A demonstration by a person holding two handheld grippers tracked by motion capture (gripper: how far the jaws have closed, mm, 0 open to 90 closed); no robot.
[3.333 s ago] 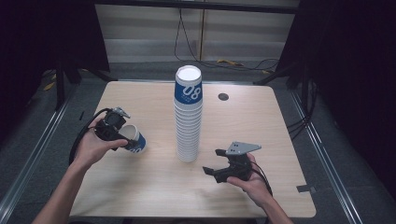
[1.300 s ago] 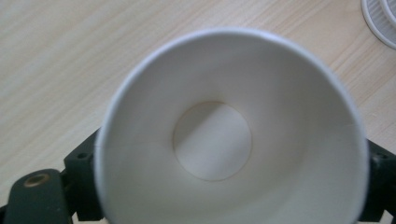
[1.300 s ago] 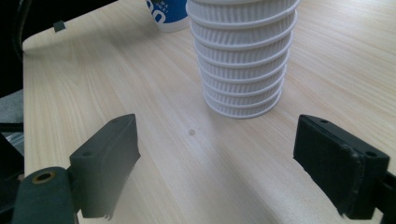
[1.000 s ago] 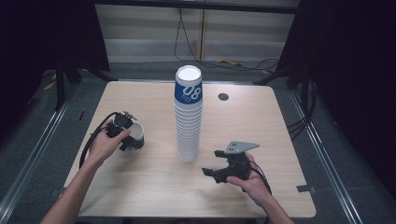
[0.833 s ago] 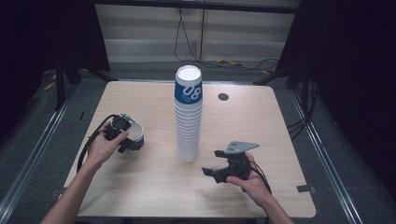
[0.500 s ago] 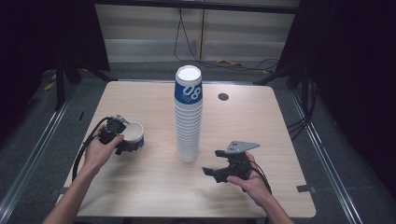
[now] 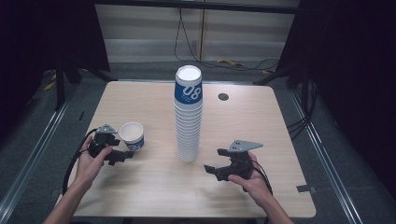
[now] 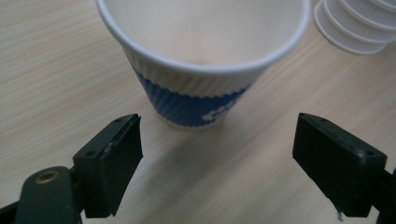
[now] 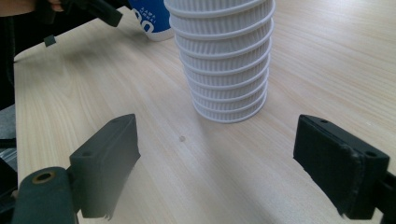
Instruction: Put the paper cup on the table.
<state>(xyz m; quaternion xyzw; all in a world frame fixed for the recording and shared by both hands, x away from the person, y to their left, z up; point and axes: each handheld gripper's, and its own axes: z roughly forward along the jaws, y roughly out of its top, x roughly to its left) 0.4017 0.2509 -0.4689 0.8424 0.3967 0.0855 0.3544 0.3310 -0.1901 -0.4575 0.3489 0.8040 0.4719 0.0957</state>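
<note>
Left hand-held gripper (image 7: 122, 150) sits at the left side of the table (image 7: 140, 191), jaws spread wide and holding nothing. Single paper cup (image 7: 131, 135), white ribbed with a blue band, stands upright on the table just ahead of those jaws; in the left gripper view the cup (image 8: 205, 60) is centred between the two black jaws but beyond their tips, no contact, and its mouth faces up. Tall stack of paper cups (image 7: 188, 116) stands upright mid-table, mouth down, top one blue with "08" printed on it; the lone cup is near its left, apart from it. Right hand-held gripper (image 7: 215, 169) rests low at the right front of the table, jaws also wide apart, empty, pointed toward the stack base (image 9: 229, 88), which sits clear ahead of them. Small dark round disc (image 7: 223, 96) lies set in the table beyond the stack.
</note>
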